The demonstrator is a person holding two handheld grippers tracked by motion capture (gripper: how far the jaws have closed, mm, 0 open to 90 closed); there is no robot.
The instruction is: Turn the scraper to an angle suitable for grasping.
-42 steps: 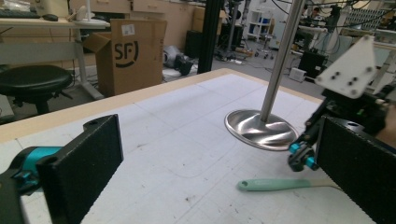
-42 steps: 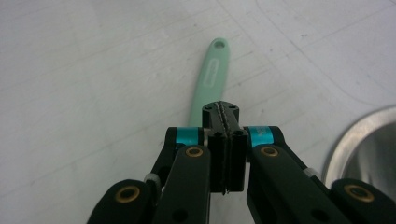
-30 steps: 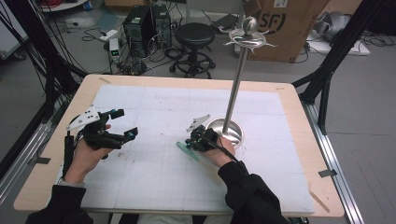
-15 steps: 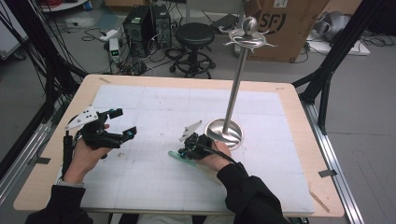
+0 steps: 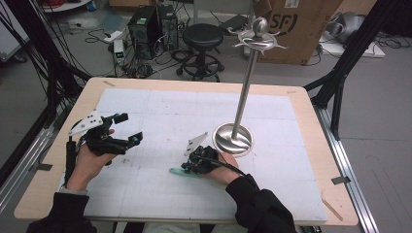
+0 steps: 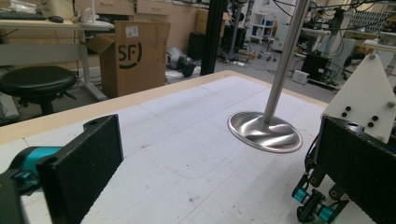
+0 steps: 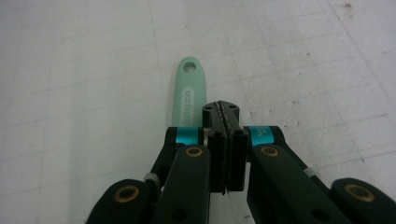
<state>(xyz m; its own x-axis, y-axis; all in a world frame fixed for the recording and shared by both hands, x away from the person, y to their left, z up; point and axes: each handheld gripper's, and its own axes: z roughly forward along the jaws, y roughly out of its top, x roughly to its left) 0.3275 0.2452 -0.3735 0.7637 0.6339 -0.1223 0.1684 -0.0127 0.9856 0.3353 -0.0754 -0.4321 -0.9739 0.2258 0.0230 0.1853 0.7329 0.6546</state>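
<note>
1. High view first: the person's right gripper (image 5: pixel 189 167) is down low on the white mat (image 5: pixel 160 109), just in front of the round foot of a tall metal stand (image 5: pixel 234 139).
2. A mint-green handle (image 5: pixel 179 171) lies flat on the mat right at that gripper's tips, poking out to the left of them.
3. Right gripper view: the jaws are pressed tight together, and the green handle (image 7: pixel 191 95) runs out from behind them, its hanging hole at the far end. I cannot tell whether a thin part of it is pinched between the pads or whether they merely sit over it.
4. The left gripper (image 5: pixel 131 127) is held off the mat, well away to the left, with its jaws spread wide and nothing in them.
5. My guess is that the handle is light, stiff plastic, smooth and a bit slippery, and lying so flat that it is awkward to get under.
6. I would take it across its narrow width near the middle, not at the holed tip, so it doesn't swing or slide out.
</note>
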